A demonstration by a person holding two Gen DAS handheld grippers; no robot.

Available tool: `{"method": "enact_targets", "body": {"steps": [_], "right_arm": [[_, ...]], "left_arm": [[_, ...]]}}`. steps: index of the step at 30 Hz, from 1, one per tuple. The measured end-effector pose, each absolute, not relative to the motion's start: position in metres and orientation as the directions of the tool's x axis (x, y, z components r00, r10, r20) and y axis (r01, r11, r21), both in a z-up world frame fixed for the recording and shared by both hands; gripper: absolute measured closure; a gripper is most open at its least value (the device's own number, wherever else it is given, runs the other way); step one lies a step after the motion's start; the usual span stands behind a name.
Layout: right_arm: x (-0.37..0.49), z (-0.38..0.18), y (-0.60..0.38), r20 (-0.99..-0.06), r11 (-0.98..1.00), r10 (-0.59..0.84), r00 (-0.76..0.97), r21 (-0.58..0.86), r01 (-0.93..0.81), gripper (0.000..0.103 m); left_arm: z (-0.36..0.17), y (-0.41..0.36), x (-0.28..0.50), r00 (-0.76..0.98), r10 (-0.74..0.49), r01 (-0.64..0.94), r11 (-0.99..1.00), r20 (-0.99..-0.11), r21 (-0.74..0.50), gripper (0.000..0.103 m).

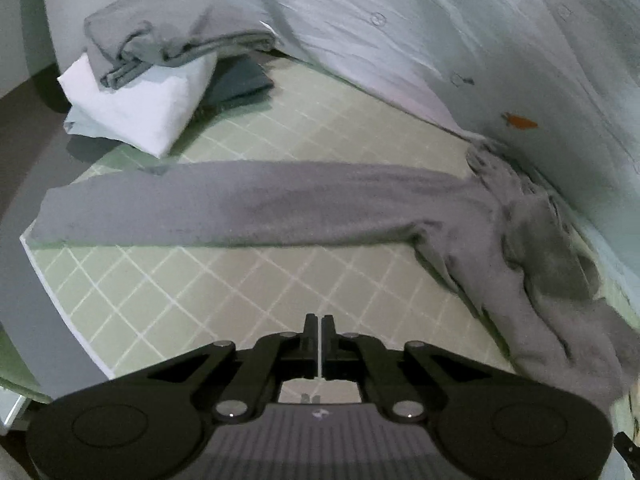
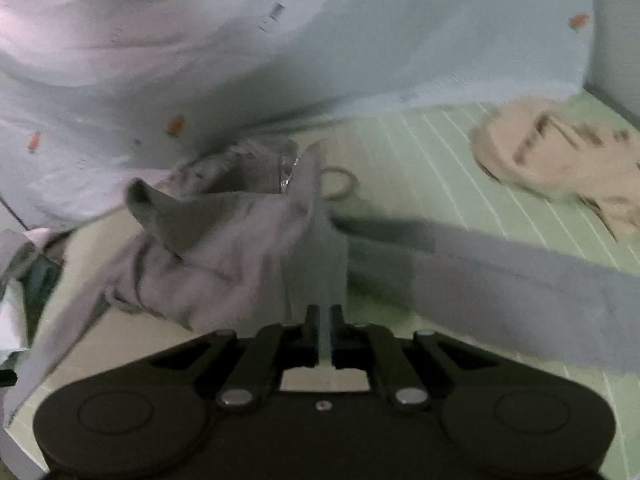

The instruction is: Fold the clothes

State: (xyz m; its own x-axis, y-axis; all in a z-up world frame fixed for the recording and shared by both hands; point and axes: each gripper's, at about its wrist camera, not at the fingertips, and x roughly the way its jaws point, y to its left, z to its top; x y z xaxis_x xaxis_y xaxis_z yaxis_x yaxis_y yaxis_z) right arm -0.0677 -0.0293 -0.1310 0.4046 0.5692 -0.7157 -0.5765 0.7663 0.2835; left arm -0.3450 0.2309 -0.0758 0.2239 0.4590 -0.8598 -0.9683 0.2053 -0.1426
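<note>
A grey pair of trousers (image 1: 248,204) lies on the green checked mattress (image 1: 192,292). One leg stretches flat to the left, and the waist is bunched at the right by the blanket. My left gripper (image 1: 321,322) hovers above bare mattress in front of that leg, shut with nothing between its fingers. In the right wrist view the same grey trousers (image 2: 224,248) are crumpled, with another leg running off to the right. My right gripper (image 2: 325,312) is shut on a fold of this grey cloth, which rises from between the fingers.
A stack of folded clothes (image 1: 156,76), grey on top of white, sits at the far left corner. A pale blue blanket (image 1: 440,40) with small prints rises behind. A beige garment (image 2: 560,160) lies far right. The mattress edge (image 1: 52,276) drops off at the left.
</note>
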Motion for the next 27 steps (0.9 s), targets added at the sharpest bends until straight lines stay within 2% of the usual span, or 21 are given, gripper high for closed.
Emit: {"method": "enact_targets", "body": {"steps": [1,2,3,4,6,8,12,20,25,27], "right_arm": [[-0.068,-0.131,-0.033,-0.717,0.772,0.566,0.408,0.287,-0.567,0.089],[-0.068,-0.131,-0.036,-0.718,0.778,0.562,0.412,0.290,-0.557,0.082],[-0.068,-0.130,-0.036,-0.715,0.782,0.560,0.418,0.291,-0.551,0.079],[-0.068,-0.129,-0.036,-0.711,0.785,0.560,0.425,0.291,-0.547,0.072],[-0.068,-0.127,-0.036,-0.704,0.791,0.558,0.439,0.292,-0.538,0.066],[-0.064,-0.127,-0.033,-0.702,0.797,0.556,0.444,0.301,-0.523,0.057],[-0.046,-0.128,-0.023,-0.697,0.803,0.560,0.448,0.322,-0.502,0.044],[0.008,-0.139,0.024,-0.705,0.829,0.538,0.461,0.345,-0.440,0.029],[0.047,-0.160,0.055,-0.743,0.852,0.505,0.440,0.348,-0.390,0.030],[0.058,-0.170,0.065,-0.758,0.854,0.501,0.418,0.357,-0.378,0.039]], "left_arm": [[-0.076,0.230,-0.342,0.230,0.454,-0.965,0.218,-0.861,-0.143,0.092],[-0.077,0.231,-0.338,0.237,0.450,-0.962,0.229,-0.861,-0.146,0.084],[-0.076,0.232,-0.333,0.247,0.446,-0.959,0.240,-0.860,-0.151,0.078],[-0.075,0.234,-0.328,0.258,0.443,-0.955,0.252,-0.859,-0.157,0.075],[-0.074,0.237,-0.319,0.273,0.435,-0.949,0.266,-0.858,-0.168,0.058],[-0.072,0.243,-0.308,0.293,0.430,-0.942,0.280,-0.854,-0.183,0.046],[-0.065,0.259,-0.278,0.343,0.429,-0.920,0.334,-0.836,-0.206,0.032],[-0.073,0.323,-0.175,0.394,0.393,-0.867,0.460,-0.831,-0.193,0.024],[-0.114,0.366,-0.092,0.399,0.349,-0.795,0.592,-0.848,-0.130,0.024],[-0.137,0.379,-0.062,0.396,0.317,-0.760,0.640,-0.862,-0.114,0.024]]}}
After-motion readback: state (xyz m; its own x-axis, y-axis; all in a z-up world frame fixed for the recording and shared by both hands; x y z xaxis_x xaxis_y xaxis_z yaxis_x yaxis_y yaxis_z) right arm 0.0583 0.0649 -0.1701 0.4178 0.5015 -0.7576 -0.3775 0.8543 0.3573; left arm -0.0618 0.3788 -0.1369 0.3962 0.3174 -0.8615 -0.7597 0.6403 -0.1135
